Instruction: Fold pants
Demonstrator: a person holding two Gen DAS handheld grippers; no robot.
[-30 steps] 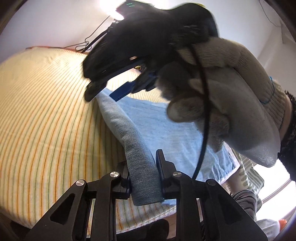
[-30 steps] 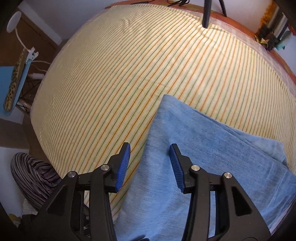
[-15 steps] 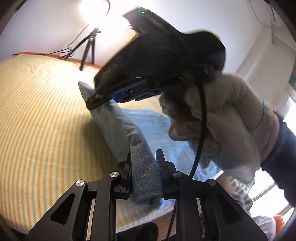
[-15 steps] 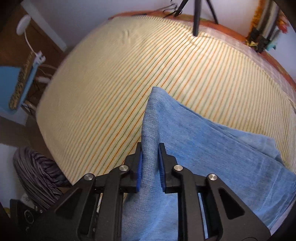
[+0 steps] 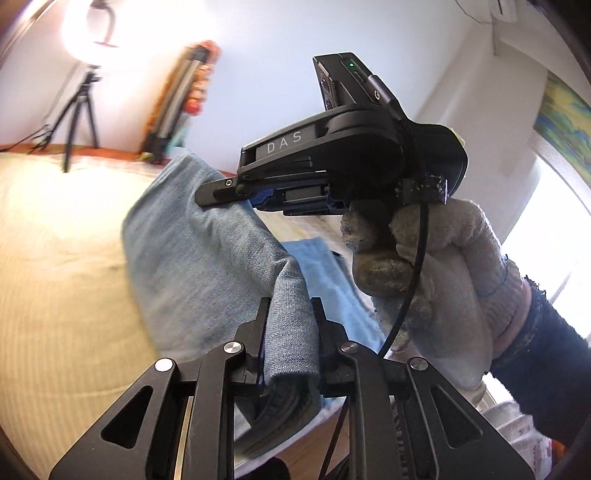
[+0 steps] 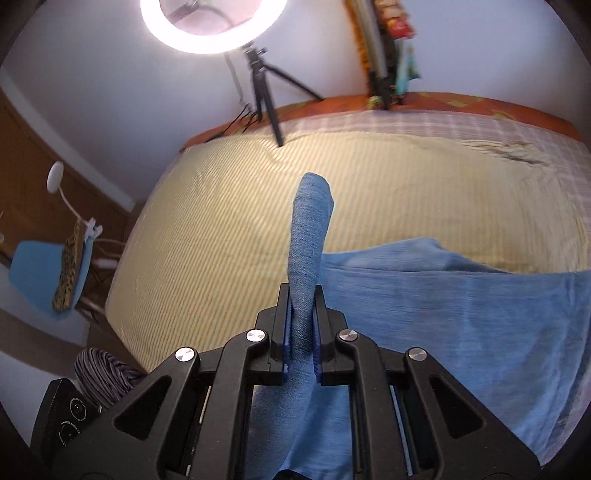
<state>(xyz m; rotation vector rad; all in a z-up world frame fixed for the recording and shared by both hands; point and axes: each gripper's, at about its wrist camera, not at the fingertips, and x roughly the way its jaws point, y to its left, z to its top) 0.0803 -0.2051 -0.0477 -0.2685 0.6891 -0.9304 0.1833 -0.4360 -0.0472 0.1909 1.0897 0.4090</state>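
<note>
Light blue denim pants [image 6: 443, 295] lie on a yellow striped bed [image 6: 221, 229]. My right gripper [image 6: 302, 295] is shut on an edge of the pants and lifts it, so a fold of cloth stands up between the jaws. My left gripper [image 5: 290, 314] is shut on another part of the same edge of the pants [image 5: 207, 258] and holds it above the bed [image 5: 55, 277]. In the left wrist view the right gripper [image 5: 236, 192], held by a gloved hand [image 5: 443, 273], clamps the cloth farther along. The raised cloth hides the pants beneath.
A ring light [image 6: 214, 26] on a black tripod [image 6: 266, 92] stands at the far edge of the bed. A blue chair [image 6: 48, 269] and a striped bundle [image 6: 103, 376] are off the bed's left side. Wall and window lie to the right [image 5: 554, 229].
My right gripper closed on the pants edge, having been open a second ago. Both grippers have lifted the edge higher above the bed, and the views have tilted up toward the wall.
</note>
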